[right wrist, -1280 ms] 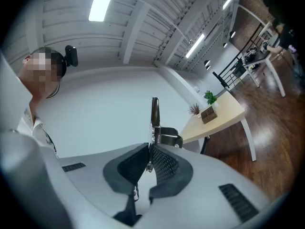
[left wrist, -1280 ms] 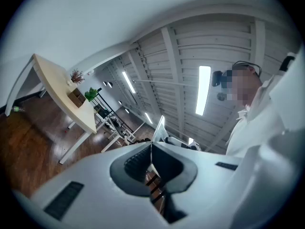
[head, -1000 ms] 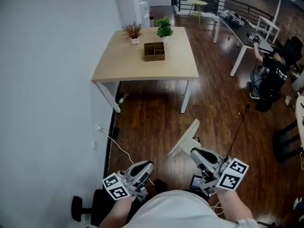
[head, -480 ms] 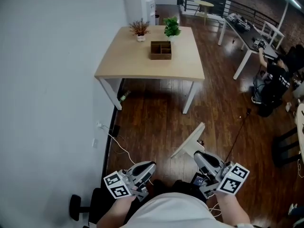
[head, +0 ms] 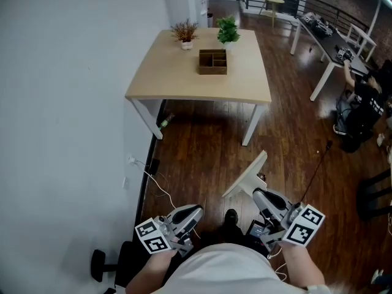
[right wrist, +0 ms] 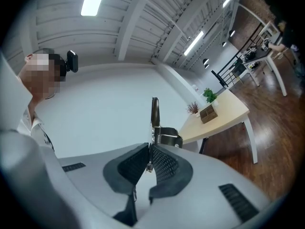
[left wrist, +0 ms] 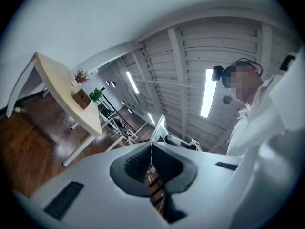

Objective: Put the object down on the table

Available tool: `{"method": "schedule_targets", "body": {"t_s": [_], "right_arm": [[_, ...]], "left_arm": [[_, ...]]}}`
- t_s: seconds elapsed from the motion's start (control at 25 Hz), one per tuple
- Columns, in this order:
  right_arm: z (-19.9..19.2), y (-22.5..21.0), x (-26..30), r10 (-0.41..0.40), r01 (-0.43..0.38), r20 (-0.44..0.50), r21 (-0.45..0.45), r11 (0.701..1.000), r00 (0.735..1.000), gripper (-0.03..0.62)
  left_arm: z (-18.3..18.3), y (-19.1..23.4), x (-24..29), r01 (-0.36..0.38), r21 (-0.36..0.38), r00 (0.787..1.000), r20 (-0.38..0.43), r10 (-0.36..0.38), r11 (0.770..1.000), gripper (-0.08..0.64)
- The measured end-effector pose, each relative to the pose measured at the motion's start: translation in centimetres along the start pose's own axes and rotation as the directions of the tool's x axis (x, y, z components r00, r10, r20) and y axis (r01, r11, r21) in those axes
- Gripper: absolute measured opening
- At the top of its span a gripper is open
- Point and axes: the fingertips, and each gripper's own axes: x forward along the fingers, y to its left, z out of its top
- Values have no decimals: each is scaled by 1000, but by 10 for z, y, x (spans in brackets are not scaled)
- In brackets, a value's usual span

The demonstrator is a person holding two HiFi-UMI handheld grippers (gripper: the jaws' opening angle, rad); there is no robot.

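A white clipboard (head: 247,175) with a metal clip (right wrist: 165,137) sticks up and forward from my right gripper (head: 258,194), which is shut on the clip end. In the right gripper view the board (right wrist: 155,112) shows edge-on just beyond the pads (right wrist: 162,163). My left gripper (head: 196,211) hangs low at the left, apart from the board, its pads (left wrist: 136,159) closed together with nothing between them. The light wooden table (head: 177,84) stands ahead across the dark wood floor, well beyond both grippers.
On the table sit a wooden organiser box (head: 212,62), a green plant (head: 228,29) and a dried plant (head: 185,32). A white wall runs along the left, with cables (head: 153,185) on the floor. A black desk with a seated person (head: 366,100) is at right.
The table has come closer and slid lower and rightward in the head view. Both grippers keep their pose, and the clipboard stays in the right one.
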Motion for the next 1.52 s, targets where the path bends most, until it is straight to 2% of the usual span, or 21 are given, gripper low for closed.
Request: {"method": "schedule_targets", "body": {"t_s": [0.36,0.64,1.16,1.52], "right_arm": [[58,-52,26,56,-56,1,-20,998,998,23],[89,-94,31,70,-70,-5,-10,998,998,23],[113,-138,40,80,-80,-11,1,997,997,23],[113,-152,97,63,-63,-38,2,998,997,23]], "left_arm": [[34,23,69,-13,36,999,30,12,999,2],[44,38,117,-25,42,999,28,24,999,2],[49,55,163,-30,51,999,24,29,998,2],[88,107,159,-29,43,999,33,28,999,2]]}}
